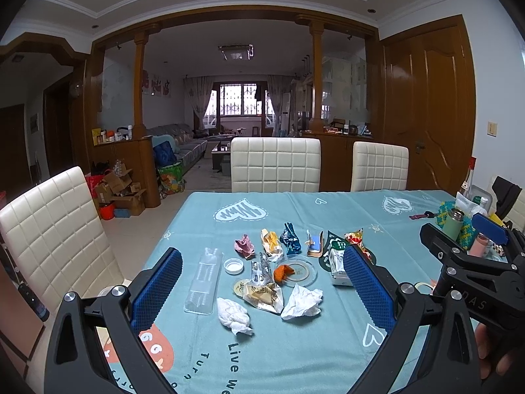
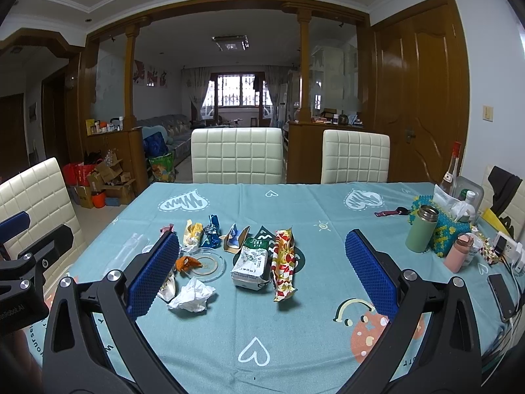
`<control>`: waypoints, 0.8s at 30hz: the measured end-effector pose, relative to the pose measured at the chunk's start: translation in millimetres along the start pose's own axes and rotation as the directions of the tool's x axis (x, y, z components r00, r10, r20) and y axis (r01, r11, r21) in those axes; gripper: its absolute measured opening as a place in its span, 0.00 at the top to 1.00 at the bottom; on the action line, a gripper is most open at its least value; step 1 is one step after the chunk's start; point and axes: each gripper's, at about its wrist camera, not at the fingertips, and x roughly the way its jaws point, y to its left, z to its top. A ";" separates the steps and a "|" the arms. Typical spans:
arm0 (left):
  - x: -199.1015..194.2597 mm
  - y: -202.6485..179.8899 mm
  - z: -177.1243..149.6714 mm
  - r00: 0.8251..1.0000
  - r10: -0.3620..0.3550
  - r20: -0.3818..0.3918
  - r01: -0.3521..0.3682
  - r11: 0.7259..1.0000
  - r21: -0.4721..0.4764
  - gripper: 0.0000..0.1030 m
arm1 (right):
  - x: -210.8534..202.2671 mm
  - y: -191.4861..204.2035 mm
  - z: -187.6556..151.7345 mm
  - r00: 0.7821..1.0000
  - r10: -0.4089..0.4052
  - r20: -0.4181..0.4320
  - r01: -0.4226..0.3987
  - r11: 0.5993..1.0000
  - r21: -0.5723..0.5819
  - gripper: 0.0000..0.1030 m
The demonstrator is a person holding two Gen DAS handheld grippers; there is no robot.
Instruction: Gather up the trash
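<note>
Closest to us, both grippers hung spread wide above the near edge of the tablecloth, gripping nothing and touching nothing. Our left gripper looked straight over the heap of trash: two crumpled tissues lay nearest, between its blue pads, with a clear plastic tray just left of them, its long axis running away from us. Our right gripper faced the right side of the heap, where a white carton and a red-and-gold wrapper lay side by side, the wrapper also lengthwise away from us. We judged the left gripper nearer the tissues and the right nearer the wrapper. No bin was in view.
</note>
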 end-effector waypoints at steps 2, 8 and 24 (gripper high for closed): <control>-0.1 -0.9 -0.2 1.000 0.002 0.001 -0.002 1.000 0.001 0.07 | -0.2 1.5 0.1 1.000 0.000 0.000 0.000 1.000 -0.001 0.03; 0.0 -0.7 -0.6 1.000 0.001 0.002 -0.001 1.000 0.004 0.07 | 0.2 0.9 0.4 1.000 0.000 -0.001 0.000 1.000 0.000 0.03; 0.1 -1.3 -0.9 1.000 0.003 0.002 -0.003 1.000 0.003 0.07 | -0.3 0.9 -1.4 1.000 0.001 -0.002 -0.001 1.000 -0.001 0.03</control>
